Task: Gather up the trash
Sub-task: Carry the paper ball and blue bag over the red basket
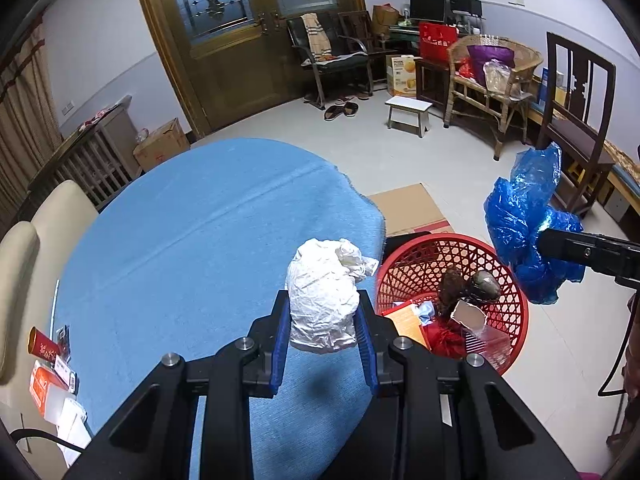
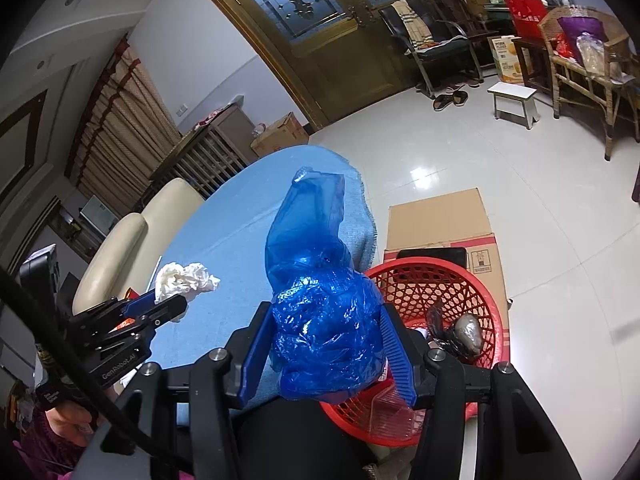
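My left gripper (image 1: 323, 298) is shut on a crumpled white paper ball (image 1: 326, 300), held over the right edge of the blue-clothed table (image 1: 180, 240). My right gripper (image 2: 325, 312) is shut on a crumpled blue plastic bag (image 2: 320, 320), and a loose tail of the bag sticks upward. A red lattice basket (image 1: 516, 292) stands on the floor just right of the table, holding wrappers, an orange packet and dark brown lumps. In the left wrist view the right gripper (image 1: 560, 244) hangs with the blue bag (image 1: 524, 220) above the basket's far right rim. The right wrist view shows the basket (image 2: 440, 276) right of the bag, and the left gripper (image 2: 160, 308) with its paper (image 2: 184, 280).
Flattened cardboard (image 1: 408, 208) lies on the floor behind the basket. A cream chair (image 1: 40, 232) stands against the table's left side. A red tube (image 1: 42, 346) and small packets lie at the table's near left edge. A dark wooden chair (image 1: 576, 112) stands far right.
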The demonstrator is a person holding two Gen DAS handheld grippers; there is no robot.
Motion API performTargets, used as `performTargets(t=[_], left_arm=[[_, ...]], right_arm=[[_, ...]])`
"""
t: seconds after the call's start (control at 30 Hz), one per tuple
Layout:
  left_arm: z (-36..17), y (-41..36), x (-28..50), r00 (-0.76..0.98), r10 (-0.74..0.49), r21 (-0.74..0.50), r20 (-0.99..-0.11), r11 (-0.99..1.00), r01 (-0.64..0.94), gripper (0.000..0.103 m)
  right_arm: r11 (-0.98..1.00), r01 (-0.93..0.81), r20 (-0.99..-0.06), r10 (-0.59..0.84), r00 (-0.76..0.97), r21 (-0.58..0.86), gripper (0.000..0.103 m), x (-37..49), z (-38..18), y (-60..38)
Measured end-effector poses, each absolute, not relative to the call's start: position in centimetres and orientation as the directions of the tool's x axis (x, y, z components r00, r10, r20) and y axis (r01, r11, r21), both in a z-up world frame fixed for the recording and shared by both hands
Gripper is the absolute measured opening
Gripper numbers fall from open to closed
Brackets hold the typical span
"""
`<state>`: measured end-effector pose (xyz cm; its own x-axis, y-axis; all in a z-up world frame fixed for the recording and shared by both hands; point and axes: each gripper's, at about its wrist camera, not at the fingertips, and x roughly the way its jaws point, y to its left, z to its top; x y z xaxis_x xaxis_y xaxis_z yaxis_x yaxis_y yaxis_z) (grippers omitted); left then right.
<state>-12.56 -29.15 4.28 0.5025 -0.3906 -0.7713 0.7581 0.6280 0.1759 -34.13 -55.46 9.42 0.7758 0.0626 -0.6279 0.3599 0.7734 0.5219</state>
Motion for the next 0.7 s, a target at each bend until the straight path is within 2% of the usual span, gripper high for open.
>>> performTargets(t=[0.43, 0.7], left_arm=[[2.8, -31.6, -12.7, 0.471, -0.398, 0.178, -0.787, 0.585, 0.791, 0.032], [1.3, -33.6, -12.7, 0.381, -0.447, 0.098, -0.81, 0.537, 0.838, 0.032]], right_arm=[[0.755, 0.391, -0.64, 0.049, 0.767, 0.527, 0.058, -34.6, 8.7, -56.2], [0.729, 0.443, -0.668, 0.026, 0.744, 0.522, 0.058, -35.0, 7.4, -57.1]])
